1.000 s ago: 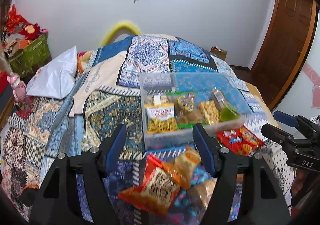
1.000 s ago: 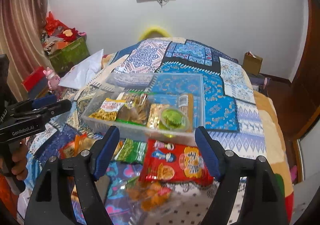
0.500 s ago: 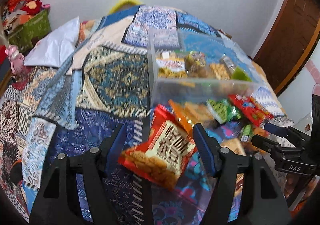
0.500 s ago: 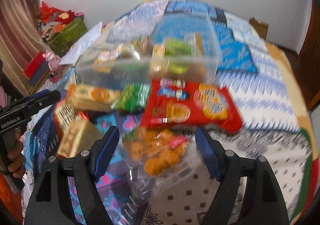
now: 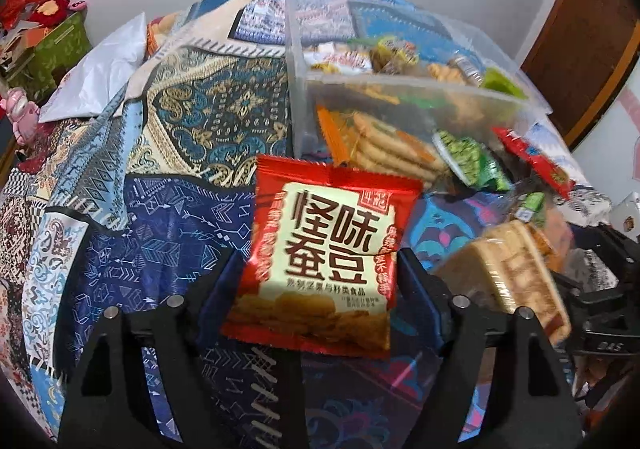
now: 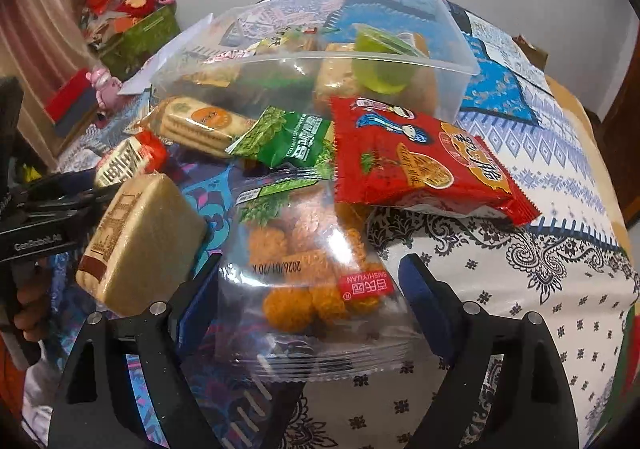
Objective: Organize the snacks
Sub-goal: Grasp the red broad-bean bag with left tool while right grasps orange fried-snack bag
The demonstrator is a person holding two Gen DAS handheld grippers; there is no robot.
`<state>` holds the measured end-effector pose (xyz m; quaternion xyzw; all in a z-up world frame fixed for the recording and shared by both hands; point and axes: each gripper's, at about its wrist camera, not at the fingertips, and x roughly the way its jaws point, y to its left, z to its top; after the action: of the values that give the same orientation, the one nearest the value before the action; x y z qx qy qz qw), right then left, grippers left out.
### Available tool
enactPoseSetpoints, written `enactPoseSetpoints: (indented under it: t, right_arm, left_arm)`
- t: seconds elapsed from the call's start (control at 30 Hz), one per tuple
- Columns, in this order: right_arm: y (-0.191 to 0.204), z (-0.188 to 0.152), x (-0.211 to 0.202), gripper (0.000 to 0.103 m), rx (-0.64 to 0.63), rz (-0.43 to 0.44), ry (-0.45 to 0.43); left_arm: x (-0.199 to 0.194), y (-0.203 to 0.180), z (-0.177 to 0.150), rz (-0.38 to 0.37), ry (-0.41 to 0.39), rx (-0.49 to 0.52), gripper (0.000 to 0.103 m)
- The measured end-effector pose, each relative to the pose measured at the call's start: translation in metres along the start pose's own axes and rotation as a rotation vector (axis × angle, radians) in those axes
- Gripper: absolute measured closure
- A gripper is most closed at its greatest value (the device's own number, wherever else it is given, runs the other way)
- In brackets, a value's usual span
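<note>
A red broad-bean packet (image 5: 324, 261) lies flat on the patterned bedspread, between the fingers of my left gripper (image 5: 320, 277). Its jaws are opening and the pads stand just off the packet's edges. My right gripper (image 6: 310, 289) straddles a clear bag of orange fried balls (image 6: 304, 269); its jaws are opening too, with gaps on both sides. Beyond stands a clear plastic box (image 6: 460, 65) (image 5: 304, 117) holding several snacks. In front of the box lie a big red packet (image 6: 416, 165), a green pea packet (image 6: 288, 141) and biscuit packs (image 6: 196, 125).
A tan wafer block (image 6: 140, 241) lies left of the clear bag, close to the left gripper's body (image 6: 44, 217). A white plastic bag (image 5: 96, 65), a green box (image 5: 48, 49) and a pink toy (image 5: 20, 117) sit at far left. The bed's edge drops off at right (image 6: 608, 249).
Both grippers have come down and tilted toward the loose snacks, and their jaws stand wider. The left one now straddles the red packet, the right one the clear bag.
</note>
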<state>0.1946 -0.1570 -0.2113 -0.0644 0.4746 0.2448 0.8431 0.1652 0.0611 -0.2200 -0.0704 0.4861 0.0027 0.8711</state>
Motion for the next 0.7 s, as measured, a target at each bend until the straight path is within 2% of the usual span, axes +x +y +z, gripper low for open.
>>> enactPoseSetpoints:
  t: [0.1,0.23,0.57,0.7]
  right_arm:
    - [-0.002,0.004,0.001,0.021,0.015,0.005,-0.005]
    - [-0.004,0.006,0.0,0.027,0.033,0.013,-0.024]
    - [0.004,0.004,-0.015,0.044,0.013,0.025,-0.056]
    - [0.007,0.006,-0.025,0.045,0.015,0.039,-0.081]
  left_arm:
    - [0.008,0.004,0.0,0.003,0.01,-0.025,0.027]
    - [0.006,0.009,-0.001,-0.009,-0.007,-0.05,0.033]
    - [-0.027,0.003,-0.005,-0.018,-0.063,-0.028,0.035]
    - [-0.044,0.004,-0.003,-0.024,-0.1,-0.032,0.036]
